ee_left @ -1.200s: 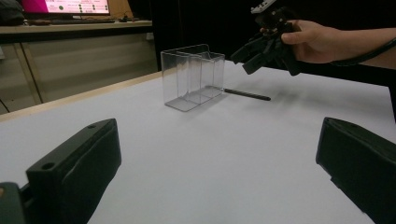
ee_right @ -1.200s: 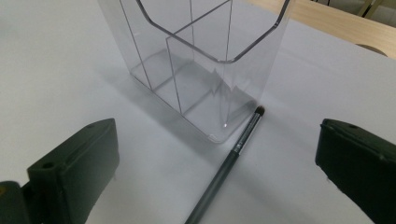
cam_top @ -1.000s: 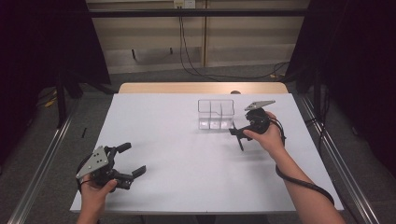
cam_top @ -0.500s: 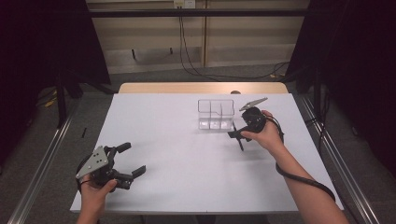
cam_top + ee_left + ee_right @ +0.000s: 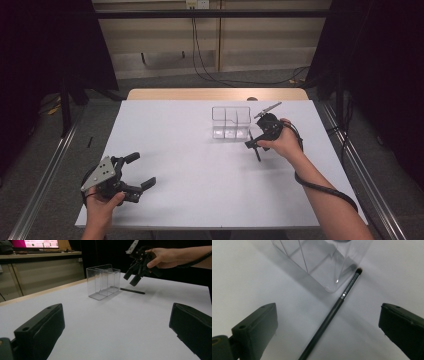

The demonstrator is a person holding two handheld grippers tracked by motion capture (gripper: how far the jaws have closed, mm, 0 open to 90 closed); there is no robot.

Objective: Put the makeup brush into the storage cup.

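Observation:
A thin black makeup brush (image 5: 332, 312) lies flat on the white table, its bristle tip touching the corner of a clear plastic organizer (image 5: 322, 262) with several compartments. My right gripper (image 5: 328, 335) hovers just above the brush, open, with one jaw on either side of the handle and nothing held. In the high view the right gripper (image 5: 256, 141) sits right of the organizer (image 5: 230, 122), over the brush (image 5: 256, 151). My left gripper (image 5: 141, 170) rests open at the near left of the table. From the left gripper view (image 5: 117, 332), the organizer (image 5: 103, 281), brush (image 5: 131, 290) and right gripper (image 5: 135, 275) are seen farther off.
The white table top (image 5: 200, 165) ends in a wooden strip (image 5: 215, 94) at the back. Cables (image 5: 200, 55) hang along the back wall. Metal rails (image 5: 45, 170) run along the floor on both sides. A cable (image 5: 320, 187) trails from the right gripper.
My right gripper has shifted slightly left toward the organizer and tilted. The left gripper and the brush have stayed put.

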